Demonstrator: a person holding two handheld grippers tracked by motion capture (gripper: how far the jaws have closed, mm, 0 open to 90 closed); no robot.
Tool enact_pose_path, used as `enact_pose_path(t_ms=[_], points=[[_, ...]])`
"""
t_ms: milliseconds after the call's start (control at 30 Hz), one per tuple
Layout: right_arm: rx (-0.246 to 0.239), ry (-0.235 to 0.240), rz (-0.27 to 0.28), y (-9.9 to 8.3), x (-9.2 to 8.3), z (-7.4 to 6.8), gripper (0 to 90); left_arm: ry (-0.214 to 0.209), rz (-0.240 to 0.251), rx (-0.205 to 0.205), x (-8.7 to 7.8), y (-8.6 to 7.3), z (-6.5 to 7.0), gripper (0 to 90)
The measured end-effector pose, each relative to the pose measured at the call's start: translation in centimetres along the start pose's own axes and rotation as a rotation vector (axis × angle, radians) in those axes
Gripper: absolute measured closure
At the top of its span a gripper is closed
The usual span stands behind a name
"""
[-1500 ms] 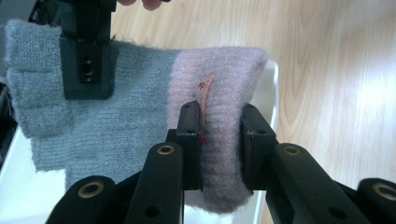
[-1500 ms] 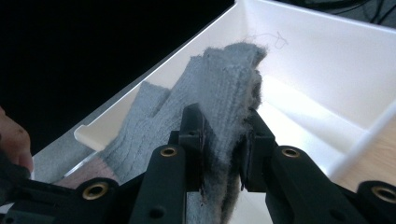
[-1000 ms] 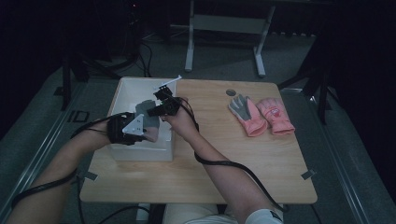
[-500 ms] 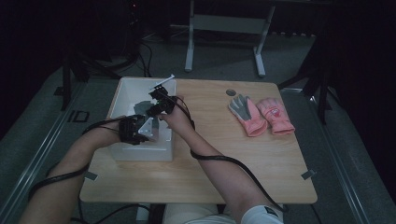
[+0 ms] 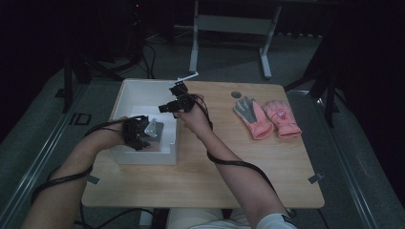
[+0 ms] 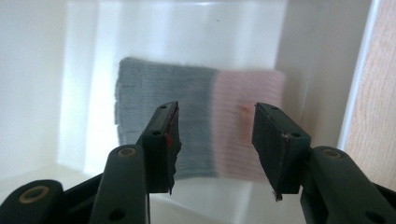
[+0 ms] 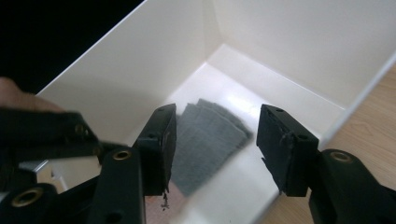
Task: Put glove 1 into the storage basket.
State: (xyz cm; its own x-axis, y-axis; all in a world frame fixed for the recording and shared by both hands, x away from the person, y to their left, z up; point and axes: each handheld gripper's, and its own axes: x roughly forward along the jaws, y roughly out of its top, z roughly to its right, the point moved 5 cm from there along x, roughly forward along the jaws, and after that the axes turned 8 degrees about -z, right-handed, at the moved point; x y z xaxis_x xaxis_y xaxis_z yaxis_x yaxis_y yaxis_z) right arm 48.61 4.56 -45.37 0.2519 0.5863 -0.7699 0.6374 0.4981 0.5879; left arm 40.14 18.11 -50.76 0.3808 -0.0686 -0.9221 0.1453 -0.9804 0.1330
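Observation:
A folded knit cloth, half grey and half pink [image 6: 201,123], lies flat on the floor of the white box [image 5: 125,98], its pink end by the box wall. My left gripper [image 6: 212,109] hangs low inside the box [image 5: 139,134], just short of the cloth. Its jaws have just been opening and stand apart, with nothing pressed between the pads. My right gripper [image 7: 215,112] hovers above the box's right rim [image 5: 168,107] and looks down on the cloth's grey part [image 7: 210,140]. Its jaws have also just been opening and hold nothing.
On the right half of the wooden table [image 5: 215,176] lie a grey-palmed pink glove [image 5: 250,115] and a pink glove [image 5: 282,117], side by side. A small dark round inset [image 5: 237,94] sits near the far edge. Black cables trail from both grippers.
The grey cloth, held up between the two grippers before, now lies down in the box. My left hand has sunk a little into the box, and my right hand has drawn back over the rim.

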Motion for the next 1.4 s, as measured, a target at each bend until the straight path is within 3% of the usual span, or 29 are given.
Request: enact_pose_path(t_ms=[67, 100, 200, 267, 433, 633, 733, 833, 867, 900, 967, 1000, 1067, 1100, 1133, 1233, 1300, 1400], points=[[0.000, 0.001, 0.005, -0.1, -0.3, 0.0, 46.9, 0.000, 0.000, 0.000, 0.0, 0.0, 0.0, 51.0], [-0.008, 0.013, 0.020, -0.5, -1.3, 0.1, 47.0, 0.001, 0.033, -0.035, -0.9, 0.2, -0.1, 51.1], [-0.015, 0.018, 0.041, -1.0, -2.5, 0.3, 46.6, 0.002, 0.045, -0.043, -1.5, 0.3, -0.3, 51.2], [-0.019, 0.021, 0.053, -1.4, -3.3, 0.4, 46.5, 0.000, 0.082, -0.078, -2.6, 0.7, -0.4, 51.2], [-0.033, 0.018, 0.069, -2.4, -5.0, 0.8, 45.6, 0.005, 0.123, -0.106, -4.1, 1.5, -0.6, 51.2], [-0.019, 0.003, 0.089, -4.4, -7.3, 2.5, 41.9, -0.019, 0.198, -0.140, -6.4, 4.1, -0.8, 51.2], [-0.009, -0.024, 0.077, -5.5, -8.2, 3.7, 41.0, -0.052, 0.265, -0.134, -7.4, 6.0, -0.5, 49.8], [-0.013, -0.044, 0.069, -6.3, -8.9, 4.8, 37.4, -0.052, 0.297, -0.133, -8.2, 8.1, -0.2, 49.8], [-0.011, -0.056, 0.071, -6.6, -9.2, 5.2, 36.8, -0.052, 0.297, -0.133, -8.2, 8.1, -0.2, 49.9], [-0.013, -0.060, 0.072, -6.9, -9.6, 5.6, 35.0, -0.041, 0.295, -0.156, -8.4, 9.4, -0.2, 49.9], [-0.011, -0.066, 0.079, -7.4, -10.2, 6.2, 33.4, -0.036, 0.288, -0.156, -8.4, 9.9, -0.1, 50.5], [-0.001, -0.068, 0.091, -7.8, -10.6, 6.7, 31.9, -0.024, 0.276, -0.156, -8.4, 11.0, 0.1, 50.5], [0.009, -0.065, 0.101, -8.0, -10.9, 7.0, 30.4, -0.024, 0.276, -0.156, -8.4, 11.0, 0.1, 50.4], [0.016, -0.058, 0.105, -8.7, -11.5, 7.9, 26.4, -0.025, 0.273, -0.164, -8.4, 12.7, 0.5, 50.3], [0.010, -0.050, 0.103, -9.0, -11.8, 8.2, 23.8, -0.022, 0.273, -0.170, -8.3, 13.2, 0.6, 50.2], [0.015, -0.045, 0.108, -9.5, -12.3, 8.8, 20.7, -0.045, 0.288, -0.178, -8.0, 14.2, 1.2, 49.9], [0.010, -0.065, 0.126, -10.1, -12.9, 9.5, 19.8, -0.039, 0.279, -0.199, -7.5, 15.1, 1.6, 48.3], [-0.003, -0.102, 0.117, -11.2, -13.6, 10.8, 17.4, -0.067, 0.305, -0.255, -6.4, 16.6, 2.6, 46.0]])
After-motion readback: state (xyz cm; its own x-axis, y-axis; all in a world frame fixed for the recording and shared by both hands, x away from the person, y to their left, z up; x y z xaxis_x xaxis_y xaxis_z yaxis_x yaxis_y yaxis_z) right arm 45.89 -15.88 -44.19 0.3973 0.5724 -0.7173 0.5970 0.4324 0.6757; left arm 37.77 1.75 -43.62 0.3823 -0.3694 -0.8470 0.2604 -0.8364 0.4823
